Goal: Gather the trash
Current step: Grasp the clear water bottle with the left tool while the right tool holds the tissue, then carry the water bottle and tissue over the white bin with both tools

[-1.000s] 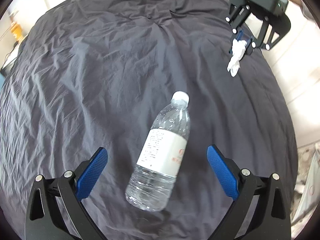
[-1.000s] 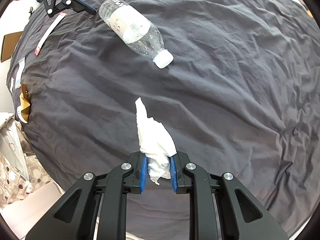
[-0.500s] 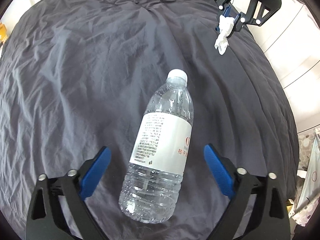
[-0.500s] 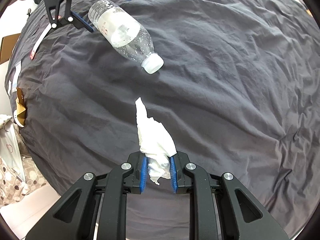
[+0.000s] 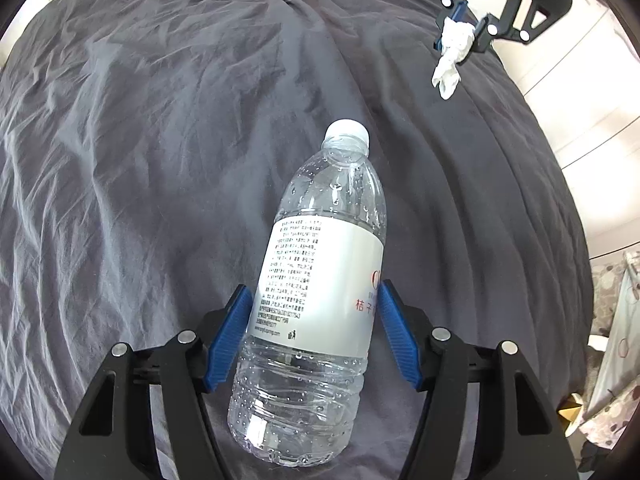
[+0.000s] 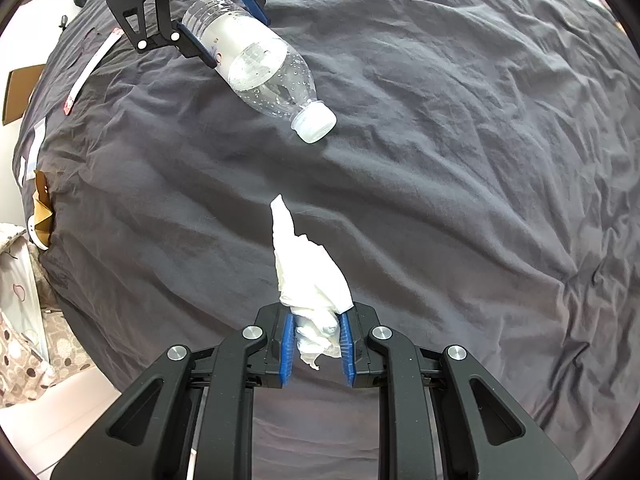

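A clear plastic water bottle (image 5: 320,292) with a white label and white cap lies on the dark grey bedsheet (image 5: 160,140). My left gripper (image 5: 314,336) is shut on the bottle's labelled middle, blue pads on both sides. It also shows in the right wrist view (image 6: 224,24), holding the bottle (image 6: 260,72) with the cap pointing toward me. My right gripper (image 6: 316,344) is shut on a crumpled white tissue (image 6: 308,276) that sticks up above the sheet. The tissue (image 5: 452,56) shows in the left wrist view at the far right.
A white paper strip (image 6: 86,76) with a red end lies on the sheet at far left. Brown cardboard (image 6: 40,212) sits at the bed's left edge. Patterned fabric (image 6: 24,352) lies on the floor beside the bed. White cupboards (image 5: 580,112) stand beyond the right edge.
My left gripper moved forward around the bottle and closed on it. The bottle's cap end has shifted. My right gripper still holds the tissue, unchanged.
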{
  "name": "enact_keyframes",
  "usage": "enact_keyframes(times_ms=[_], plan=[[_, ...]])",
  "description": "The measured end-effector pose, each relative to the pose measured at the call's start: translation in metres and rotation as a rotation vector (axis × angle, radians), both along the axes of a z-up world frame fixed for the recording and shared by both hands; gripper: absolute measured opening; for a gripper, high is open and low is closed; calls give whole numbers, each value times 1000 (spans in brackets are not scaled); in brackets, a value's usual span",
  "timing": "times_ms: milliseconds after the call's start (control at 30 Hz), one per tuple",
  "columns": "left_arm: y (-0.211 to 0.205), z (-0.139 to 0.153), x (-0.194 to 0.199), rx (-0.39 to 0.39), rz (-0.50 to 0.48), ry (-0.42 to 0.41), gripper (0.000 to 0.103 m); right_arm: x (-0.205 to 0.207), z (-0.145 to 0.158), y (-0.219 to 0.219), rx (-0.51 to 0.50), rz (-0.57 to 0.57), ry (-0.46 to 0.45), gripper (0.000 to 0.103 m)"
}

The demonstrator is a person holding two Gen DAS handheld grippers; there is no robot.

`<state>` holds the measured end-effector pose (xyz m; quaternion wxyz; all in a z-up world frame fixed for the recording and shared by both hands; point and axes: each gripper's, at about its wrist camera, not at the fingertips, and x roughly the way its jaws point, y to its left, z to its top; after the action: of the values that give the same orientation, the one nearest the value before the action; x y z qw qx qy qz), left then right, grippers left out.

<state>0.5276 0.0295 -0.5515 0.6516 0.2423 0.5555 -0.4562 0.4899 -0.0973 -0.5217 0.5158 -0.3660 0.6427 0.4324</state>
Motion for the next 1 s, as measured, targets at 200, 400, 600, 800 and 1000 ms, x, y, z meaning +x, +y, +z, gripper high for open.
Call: enact_keyframes(times_ms=[200,400,600,800,1000], plan=[[1,14,-7,31,-34,-83,64,0,3,-2,-13,3,-16,18],[3,22,-11,55,-19,-113,63,1,6,-6,-25,-2,-28,17],[3,4,-15,130,-44,-100,62,-3,8,-10,-27,-2,-35,17],[2,-5,-11,122,-35,-89,62,-4,2,-11,-37,-2,-37,18],[0,-11,-14,106,-94,-136,64,-3,0,-13,-26,-22,-50,17]])
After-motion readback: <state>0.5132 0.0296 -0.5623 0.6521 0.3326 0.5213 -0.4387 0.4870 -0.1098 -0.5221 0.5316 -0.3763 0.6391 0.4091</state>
